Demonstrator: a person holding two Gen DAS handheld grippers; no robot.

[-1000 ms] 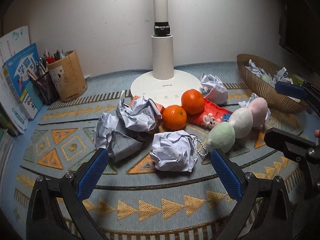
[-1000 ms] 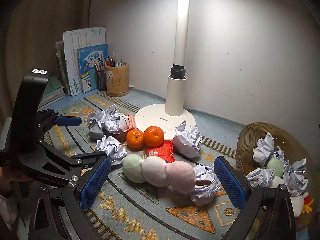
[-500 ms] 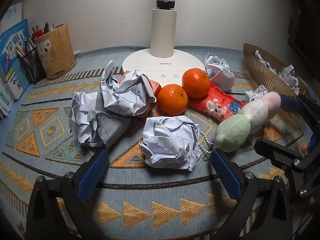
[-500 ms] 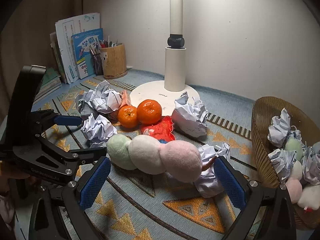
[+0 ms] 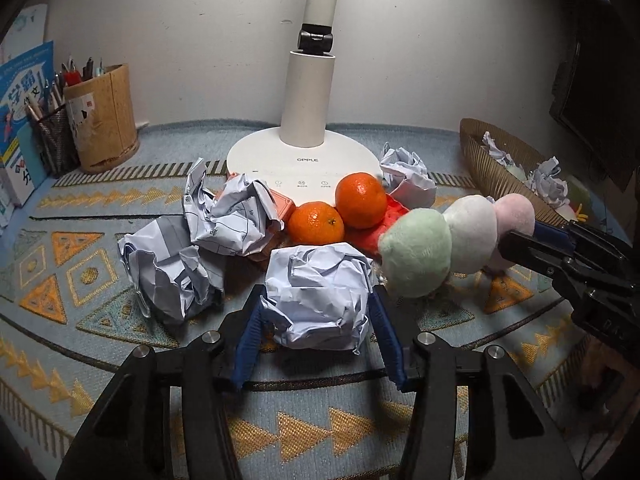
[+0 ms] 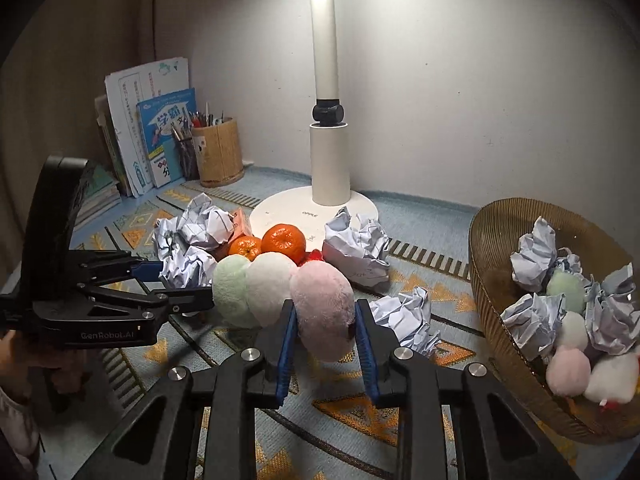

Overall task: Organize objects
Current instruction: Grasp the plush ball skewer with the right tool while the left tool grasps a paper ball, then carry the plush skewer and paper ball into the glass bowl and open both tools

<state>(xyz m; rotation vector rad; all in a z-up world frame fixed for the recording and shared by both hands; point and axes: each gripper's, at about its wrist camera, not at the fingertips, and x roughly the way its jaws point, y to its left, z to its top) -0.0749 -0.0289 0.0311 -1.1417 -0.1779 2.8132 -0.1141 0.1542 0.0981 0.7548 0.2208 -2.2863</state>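
Note:
My left gripper (image 5: 316, 312) is shut on a crumpled paper ball (image 5: 318, 296) and holds it just above the patterned mat. My right gripper (image 6: 324, 322) is shut on the pink end of a three-ball plush skewer (image 6: 280, 292), green, white and pink, lifted off the mat; the plush also shows in the left wrist view (image 5: 452, 240). Two oranges (image 5: 340, 212) lie by the lamp base (image 5: 304, 160). More paper balls lie on the mat at left (image 5: 192, 248), behind (image 5: 408, 178) and at right (image 6: 404, 316).
A woven basket (image 6: 492, 248) at the right holds several paper balls and plush toys. A wooden pen holder (image 5: 102, 116) and books (image 6: 160, 136) stand at the back left. A red packet (image 5: 384, 224) lies under the oranges. The tall lamp post (image 6: 326, 80) rises mid-scene.
Both grippers moved forward and closed: the left onto the near paper ball, the right onto the pink end of the plush skewer, which has lifted off the mat.

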